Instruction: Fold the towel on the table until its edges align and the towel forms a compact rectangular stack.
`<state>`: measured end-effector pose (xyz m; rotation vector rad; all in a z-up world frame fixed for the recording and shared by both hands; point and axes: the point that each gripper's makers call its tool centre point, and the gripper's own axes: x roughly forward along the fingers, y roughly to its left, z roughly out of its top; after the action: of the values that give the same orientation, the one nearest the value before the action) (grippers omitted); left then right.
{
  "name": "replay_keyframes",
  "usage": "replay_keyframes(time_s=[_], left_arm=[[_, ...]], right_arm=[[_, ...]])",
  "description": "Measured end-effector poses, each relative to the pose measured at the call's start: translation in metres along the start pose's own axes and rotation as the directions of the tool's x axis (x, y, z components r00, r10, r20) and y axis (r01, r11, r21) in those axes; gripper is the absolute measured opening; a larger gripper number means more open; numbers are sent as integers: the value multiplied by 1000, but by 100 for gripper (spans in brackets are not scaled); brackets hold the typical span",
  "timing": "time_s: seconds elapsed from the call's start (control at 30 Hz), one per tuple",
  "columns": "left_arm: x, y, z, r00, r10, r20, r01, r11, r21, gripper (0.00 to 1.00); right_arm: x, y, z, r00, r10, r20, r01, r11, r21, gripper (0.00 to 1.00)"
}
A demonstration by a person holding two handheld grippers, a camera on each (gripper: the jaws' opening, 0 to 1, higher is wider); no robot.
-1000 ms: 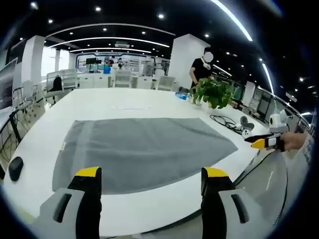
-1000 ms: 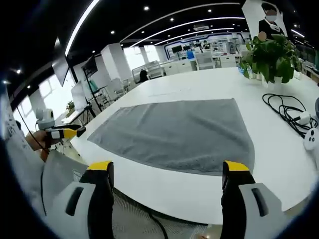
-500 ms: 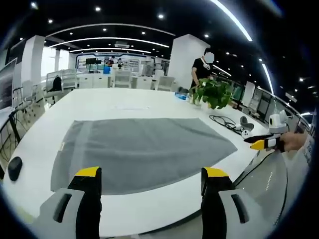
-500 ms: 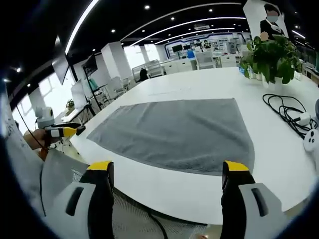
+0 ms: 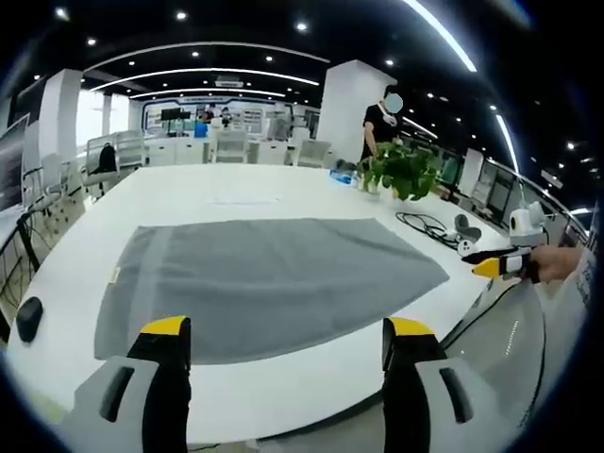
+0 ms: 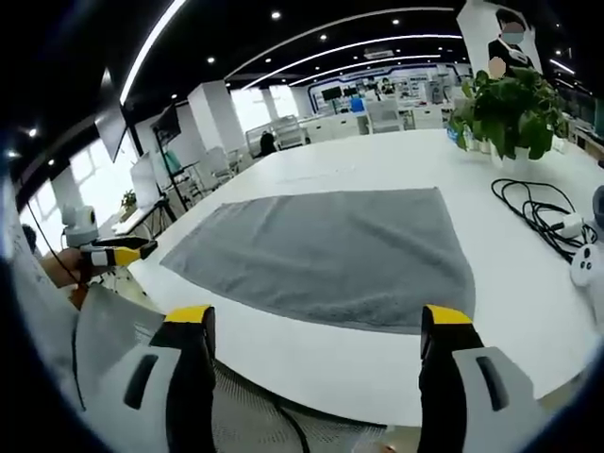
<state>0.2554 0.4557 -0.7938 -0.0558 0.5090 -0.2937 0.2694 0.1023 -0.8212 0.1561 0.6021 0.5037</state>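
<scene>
Left gripper view: The left gripper (image 5: 283, 335) is held off the near edge of the table (image 5: 236, 193), jaws wide apart, nothing between them. The towel (image 5: 269, 278) lies flat and fully spread on the table, one layer, with its near edge just beyond the jaw tips. No fold is visible. The right gripper (image 5: 500, 266) enters at the right, off the table edge, clear of the towel; its jaw gap cannot be told here. A plant (image 5: 401, 172) and a cable (image 5: 427, 226) sit at the far right of the table, well apart from the towel. A dark mouse (image 5: 28, 318) lies at the near left. A person (image 5: 382, 123) stands beyond the plant.

Right gripper view: The right gripper (image 6: 318, 330) is also held off the near edge, jaws wide apart and empty. The towel (image 6: 330, 255) lies flat ahead, its near right corner close to the right jaw tip. The left gripper (image 6: 118, 253) shows at the left, off the table. The plant (image 6: 505, 109) and cable (image 6: 538, 212) lie to the right of the towel.

Task status: Judged from these views, no step is done. Neither gripper touches the towel. All folds remain: grip an edge or corners, carry them over to the opposite edge, align, and repeat until a compact rectangle results.
</scene>
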Motion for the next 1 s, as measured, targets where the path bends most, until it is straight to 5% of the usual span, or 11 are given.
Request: replay_keyframes(time_s=[0.37,1.0], left_arm=[[-1,-5,-2,1000,6,3,-6,1000,-22,87],[3,-14,1,1000,2,2,-2,1000,-10,88]], right_arm=[[2,4,-3,1000,-2,-29,1,1000,-30,93],[0,-11,7,999,-14,42,13,999,35,93]])
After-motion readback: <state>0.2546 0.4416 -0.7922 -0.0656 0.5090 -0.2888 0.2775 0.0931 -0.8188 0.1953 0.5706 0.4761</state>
